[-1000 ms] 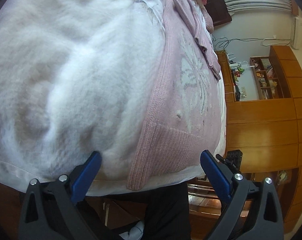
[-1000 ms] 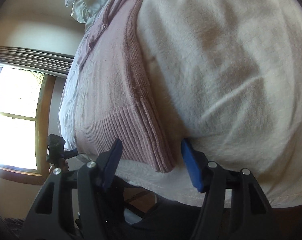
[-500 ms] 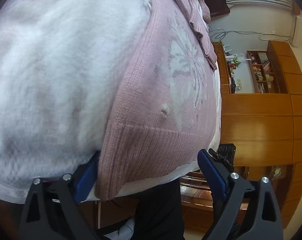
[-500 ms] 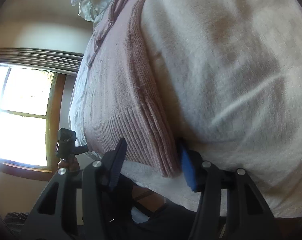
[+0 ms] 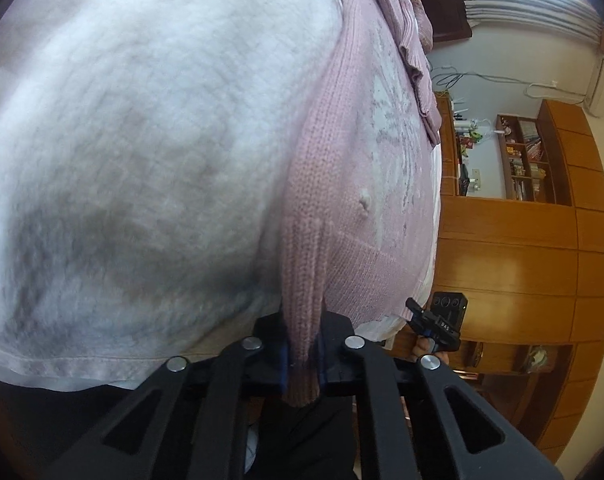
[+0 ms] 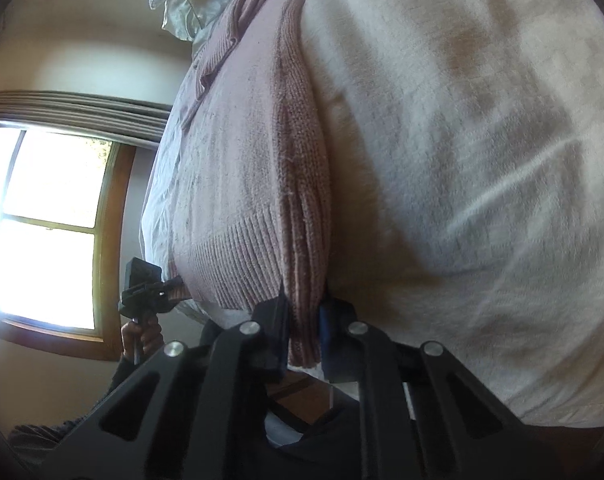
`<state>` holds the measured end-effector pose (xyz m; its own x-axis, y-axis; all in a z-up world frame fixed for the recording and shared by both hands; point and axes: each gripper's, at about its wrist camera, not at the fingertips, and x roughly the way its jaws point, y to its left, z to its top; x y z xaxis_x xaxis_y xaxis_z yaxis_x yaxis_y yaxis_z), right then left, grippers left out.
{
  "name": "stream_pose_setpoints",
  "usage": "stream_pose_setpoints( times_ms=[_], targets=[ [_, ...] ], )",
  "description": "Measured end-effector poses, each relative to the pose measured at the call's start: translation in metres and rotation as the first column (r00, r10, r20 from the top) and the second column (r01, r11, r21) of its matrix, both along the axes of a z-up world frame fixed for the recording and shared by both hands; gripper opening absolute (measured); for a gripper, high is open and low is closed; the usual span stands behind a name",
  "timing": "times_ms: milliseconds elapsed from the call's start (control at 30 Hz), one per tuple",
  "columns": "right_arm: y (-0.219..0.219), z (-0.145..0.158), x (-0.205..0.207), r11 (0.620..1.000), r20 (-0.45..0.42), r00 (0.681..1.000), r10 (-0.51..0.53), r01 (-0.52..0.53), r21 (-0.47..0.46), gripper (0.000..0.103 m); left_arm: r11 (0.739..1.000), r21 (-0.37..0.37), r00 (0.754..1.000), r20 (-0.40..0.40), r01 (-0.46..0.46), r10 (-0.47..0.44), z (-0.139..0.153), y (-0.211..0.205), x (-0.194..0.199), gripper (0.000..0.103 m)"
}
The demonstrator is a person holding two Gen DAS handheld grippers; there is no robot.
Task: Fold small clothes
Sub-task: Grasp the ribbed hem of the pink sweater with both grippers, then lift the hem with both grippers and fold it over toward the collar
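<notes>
A pink knitted sweater lies spread flat on a white blanket that covers the bed; its ribbed hem sits at the near edge of the bed and its sleeves and neck run to the far end. The only container in view is a wooden shelf unit against the far wall in the left wrist view, holding small items too tiny to identify.

The left gripper is closed down narrow on one near corner of the sweater: the ribbed hem is bunched into a vertical fold, pinched between the blue pads, and a short tail of knit hangs out below them. The right gripper is likewise clamped tight on the sweater's other near corner, the folded edge squeezed between its pads right beside the blanket.

Each camera catches the opposite gripper only in part, as a small black block past the hem, with a hand under it in the right wrist view. A pale pillow at the far end is cut off by the frame. The window is blown out by glare. Below the bed edge, dark clothing of the person fills the near space, poorly lit.
</notes>
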<state>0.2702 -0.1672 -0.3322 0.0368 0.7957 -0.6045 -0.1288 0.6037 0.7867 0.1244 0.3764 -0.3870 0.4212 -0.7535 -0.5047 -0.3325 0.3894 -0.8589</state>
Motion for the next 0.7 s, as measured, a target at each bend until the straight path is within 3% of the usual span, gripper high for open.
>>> stream_pose_setpoints(
  times_ms=[233,700],
  targets=[
    [-0.013,0.032,-0.023,0.992,0.059,0.995,-0.084,0.078,0.101,0.006,0.991,-0.099,0.991,0.094,-0.087,0.096,0.020,0.005,-0.021,0.007],
    [-0.022,0.065,-0.062,0.983,0.118,0.987,-0.113,0.093,0.160,0.005,0.987,-0.126,0.971,0.201,-0.102,0.126,0.052,-0.001,-0.048,0.007]
  ],
)
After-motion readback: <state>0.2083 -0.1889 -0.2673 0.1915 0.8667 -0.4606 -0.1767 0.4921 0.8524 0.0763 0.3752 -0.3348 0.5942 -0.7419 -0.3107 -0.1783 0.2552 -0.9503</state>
